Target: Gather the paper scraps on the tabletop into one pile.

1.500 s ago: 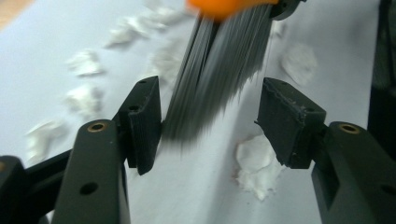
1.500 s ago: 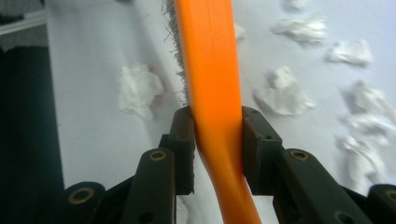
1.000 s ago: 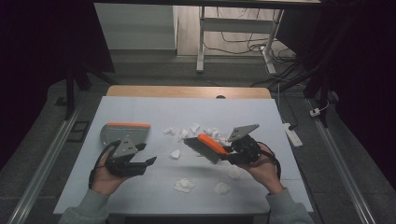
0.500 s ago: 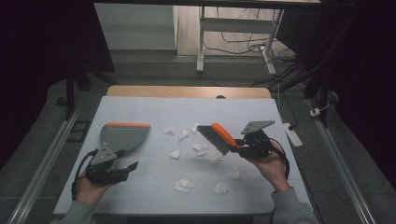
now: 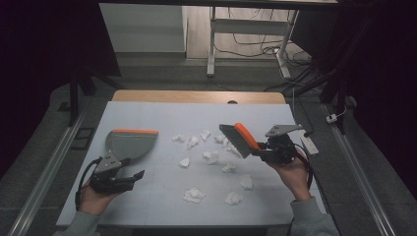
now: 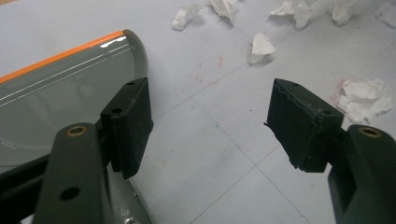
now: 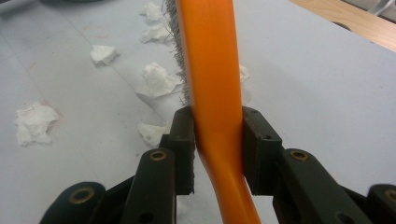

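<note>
Brush (image 5: 240,139): orange handle, grey bristles, clamped by its handle in my right claw (image 5: 260,150), raised over the right half of the worktop (image 5: 147,216). In the right gripper view the two black jaws press either side of the handle (image 7: 212,93), which runs up and away from the camera with the bristles off its left edge. I judge the head is turned toward the paper so a sweep can run leftward.

Paper scraps (image 5: 212,156): crumpled white pieces, loosely scattered across the middle of the worktop between brush and dustpan, a few nearer the front edge (image 5: 194,194). None touch the brush that I can tell.

Dustpan (image 5: 129,142): grey with an orange lip, lying flat on the left side of the worktop, lip on its far side. Placed, I judge, to receive what the brush sweeps over.

Left claw (image 5: 132,178): jaws wide apart, holding nothing; the dustpan (image 6: 56,93) lies just beyond its left jaw, apart from it.

Pose: right hand (image 5: 294,173) lifted, wrist cocked so the brush slants up and to the left. Left hand (image 5: 93,192) low near the front edge, gripper pointing rightward.
</note>
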`<move>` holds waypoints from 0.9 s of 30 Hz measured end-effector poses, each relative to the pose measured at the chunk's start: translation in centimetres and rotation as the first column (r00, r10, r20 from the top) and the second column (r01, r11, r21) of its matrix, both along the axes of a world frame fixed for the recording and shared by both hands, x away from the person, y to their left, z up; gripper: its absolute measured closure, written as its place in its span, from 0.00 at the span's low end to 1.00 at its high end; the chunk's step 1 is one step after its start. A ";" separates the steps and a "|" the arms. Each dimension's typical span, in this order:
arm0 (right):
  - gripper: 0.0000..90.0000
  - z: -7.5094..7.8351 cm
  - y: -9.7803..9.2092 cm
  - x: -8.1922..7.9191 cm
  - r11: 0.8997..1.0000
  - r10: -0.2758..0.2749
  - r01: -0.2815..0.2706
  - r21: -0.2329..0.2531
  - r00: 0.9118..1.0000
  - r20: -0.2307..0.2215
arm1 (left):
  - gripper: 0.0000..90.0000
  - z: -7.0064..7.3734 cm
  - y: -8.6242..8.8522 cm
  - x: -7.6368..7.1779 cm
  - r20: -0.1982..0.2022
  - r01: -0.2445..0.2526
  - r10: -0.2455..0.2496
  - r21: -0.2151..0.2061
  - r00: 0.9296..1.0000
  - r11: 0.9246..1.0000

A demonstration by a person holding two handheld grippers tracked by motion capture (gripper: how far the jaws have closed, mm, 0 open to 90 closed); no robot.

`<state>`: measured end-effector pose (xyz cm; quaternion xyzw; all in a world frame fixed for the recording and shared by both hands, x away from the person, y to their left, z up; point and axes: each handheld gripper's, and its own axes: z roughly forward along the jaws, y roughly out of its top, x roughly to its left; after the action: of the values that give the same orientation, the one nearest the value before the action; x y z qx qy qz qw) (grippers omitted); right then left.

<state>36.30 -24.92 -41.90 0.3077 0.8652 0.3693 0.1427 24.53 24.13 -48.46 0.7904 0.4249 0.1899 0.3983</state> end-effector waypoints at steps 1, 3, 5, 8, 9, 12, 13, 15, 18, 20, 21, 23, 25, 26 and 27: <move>0.76 0.0 -0.1 0.0 1.000 -0.003 0.003 0.001 1.000 -0.001 | 0.35 0.0 0.0 0.0 0.000 0.000 0.000 0.000 1.000 1.000; 0.76 0.1 -0.5 0.1 1.000 -0.015 0.015 -0.002 1.000 -0.001 | 0.35 -0.1 0.0 0.1 -0.004 0.002 -0.002 0.001 1.000 1.000; 0.76 0.1 -0.8 0.2 0.999 -0.033 0.033 -0.007 0.999 0.000 | 0.35 -0.2 0.0 0.1 -0.008 0.003 -0.003 0.001 1.000 1.000; 0.76 0.2 -1.3 0.3 0.997 -0.070 0.070 -0.022 0.998 0.002 | 0.35 -0.3 -0.1 0.2 -0.013 0.004 -0.004 0.005 1.000 1.000; 0.76 0.2 -1.5 0.4 0.996 -0.081 0.081 -0.025 0.997 -0.001 | 0.34 -0.3 -0.1 0.2 -0.014 0.004 -0.003 0.005 1.000 1.000; 0.76 0.1 -2.0 0.7 0.993 -0.115 0.115 -0.038 0.993 -0.013 | 0.34 -0.4 -0.1 0.2 -0.017 0.003 -0.003 0.005 1.000 1.000; 0.76 0.0 -2.1 0.8 0.991 -0.128 0.127 -0.046 0.992 -0.018 | 0.34 -0.4 -0.1 0.2 -0.018 0.004 -0.004 0.005 1.000 1.000; 0.76 -0.2 -2.4 1.0 0.987 -0.151 0.148 -0.068 0.988 -0.028 | 0.34 -0.4 -0.1 0.2 -0.019 0.005 -0.005 0.005 1.000 1.000; 0.76 -0.5 -2.5 1.3 0.981 -0.175 0.170 -0.097 0.984 -0.040 | 0.34 -0.5 -0.2 0.3 -0.020 0.007 -0.007 0.007 1.000 1.000; 0.76 -0.7 -2.4 1.7 0.978 -0.182 0.175 -0.112 0.982 -0.048 | 0.34 -0.4 -0.2 0.3 -0.022 0.008 -0.008 0.005 1.000 1.000; 0.76 -0.7 -2.4 2.0 0.977 -0.183 0.176 -0.116 0.982 -0.049 | 0.34 -0.4 -0.2 0.3 -0.021 0.008 -0.008 0.003 1.000 1.000; 0.76 -0.8 -2.0 2.9 0.976 -0.186 0.177 -0.126 0.981 -0.061 | 0.34 -0.4 -0.2 0.2 -0.020 0.011 -0.010 0.001 1.000 1.000; 0.76 -1.0 -1.7 3.8 0.974 -0.190 0.179 -0.136 0.979 -0.073 | 0.34 -0.4 -0.2 0.2 -0.019 0.010 -0.010 0.010 1.000 1.000; 0.76 -1.1 -1.4 4.4 0.973 -0.192 0.178 -0.149 0.978 -0.083 | 0.34 -0.4 -0.2 0.2 -0.020 0.011 -0.011 0.009 1.000 1.000; 0.76 -1.2 -1.0 5.1 0.968 -0.196 0.177 -0.178 0.976 -0.099 | 0.34 -0.4 -0.1 0.2 -0.020 0.011 -0.010 0.009 1.000 1.000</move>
<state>41.40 -25.87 -43.06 0.3956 0.8672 0.2614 0.1519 24.73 23.98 -48.88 0.7964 0.4239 0.1817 0.3913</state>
